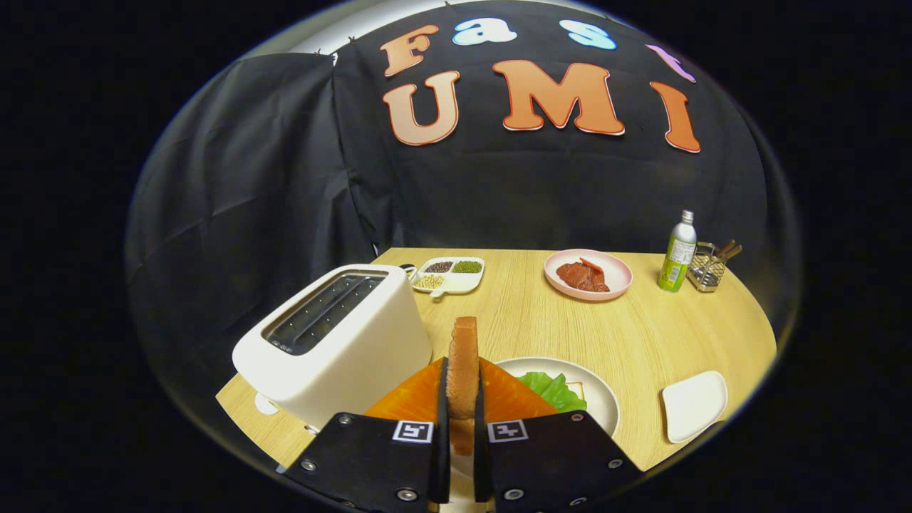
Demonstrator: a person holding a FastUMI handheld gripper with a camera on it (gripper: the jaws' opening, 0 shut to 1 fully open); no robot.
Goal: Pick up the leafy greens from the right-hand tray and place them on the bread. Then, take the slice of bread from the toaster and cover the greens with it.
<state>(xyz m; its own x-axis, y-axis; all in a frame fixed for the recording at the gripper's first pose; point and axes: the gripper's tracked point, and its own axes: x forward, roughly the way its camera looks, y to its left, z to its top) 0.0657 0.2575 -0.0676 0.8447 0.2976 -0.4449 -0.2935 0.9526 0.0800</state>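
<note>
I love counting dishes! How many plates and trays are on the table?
4: round white plate under the greens, pink plate with meat, small white square tray, divided white tray behind the toaster.

Setting: staged recording booth, dressed as a kitchen table. Evidence: black cloth [235, 192] hung as wall across upper frame; wooden table [641, 335] carrying a toaster [335, 342] at lower left, plates of food, a bottle [677, 253] at upper right.
</note>
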